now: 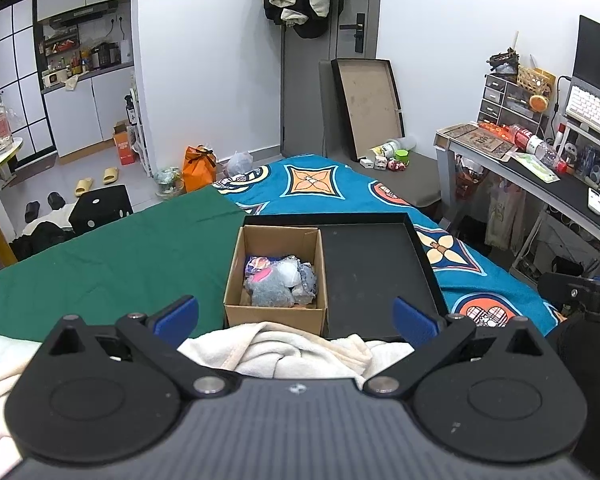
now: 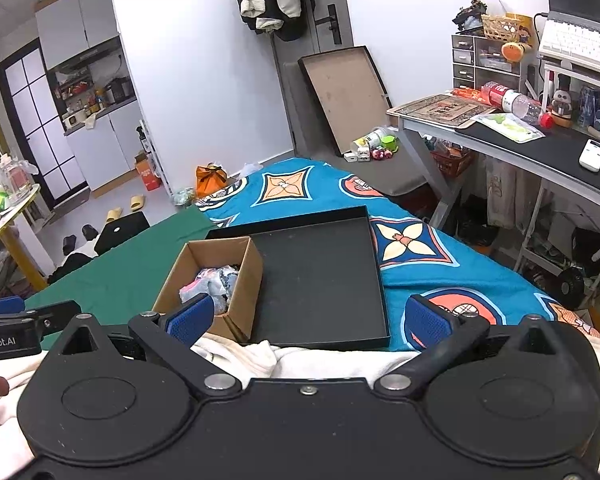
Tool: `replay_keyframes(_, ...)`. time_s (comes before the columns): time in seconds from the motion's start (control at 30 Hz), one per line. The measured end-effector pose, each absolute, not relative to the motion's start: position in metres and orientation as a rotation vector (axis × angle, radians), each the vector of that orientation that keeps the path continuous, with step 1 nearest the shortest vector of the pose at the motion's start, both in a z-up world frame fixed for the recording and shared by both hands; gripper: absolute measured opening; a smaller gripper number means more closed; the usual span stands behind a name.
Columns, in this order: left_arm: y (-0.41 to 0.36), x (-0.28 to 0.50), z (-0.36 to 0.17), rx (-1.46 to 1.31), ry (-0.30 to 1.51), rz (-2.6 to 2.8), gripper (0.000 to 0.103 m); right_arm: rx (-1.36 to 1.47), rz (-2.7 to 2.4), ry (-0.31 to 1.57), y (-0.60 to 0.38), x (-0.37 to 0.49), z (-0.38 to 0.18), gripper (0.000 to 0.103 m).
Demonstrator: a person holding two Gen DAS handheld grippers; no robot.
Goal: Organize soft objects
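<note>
A cardboard box [image 1: 236,276] holding several bundled soft items [image 1: 280,280] stands in the left part of a shallow black tray [image 1: 376,272] on the bed. A crumpled cream cloth [image 1: 296,352] lies just below both grippers, in front of the tray. My left gripper [image 1: 296,316] is open above the cloth, its blue pads [image 1: 178,316] wide apart. My right gripper [image 2: 308,318] is open too, over the cream cloth [image 2: 260,360], with the box [image 2: 208,264] and tray [image 2: 324,280] ahead. The left gripper's side shows at the left edge of the right wrist view [image 2: 16,328].
The bed has a green cloth [image 1: 120,256] on its left and a blue patterned cover [image 1: 332,184] on its right. A desk [image 1: 540,168] with clutter stands to the right. A box lid [image 1: 368,104] leans on the wall. Slippers and bags lie on the floor at the left.
</note>
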State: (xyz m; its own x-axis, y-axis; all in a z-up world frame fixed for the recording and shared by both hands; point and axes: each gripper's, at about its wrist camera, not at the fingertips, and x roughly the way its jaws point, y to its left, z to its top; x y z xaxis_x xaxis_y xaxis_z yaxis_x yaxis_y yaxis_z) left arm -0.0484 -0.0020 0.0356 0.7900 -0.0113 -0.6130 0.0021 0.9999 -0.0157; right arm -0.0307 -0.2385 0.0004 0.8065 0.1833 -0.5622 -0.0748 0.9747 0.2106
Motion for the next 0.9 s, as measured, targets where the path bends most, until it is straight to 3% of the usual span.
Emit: replay_keyframes(0.9,0.0084,-0.0492,0.0347,-0.028,0.668,0.005,0.102,0.153,0.150,0.632,-0.2327,-0.0304,-0.0016,0.103)
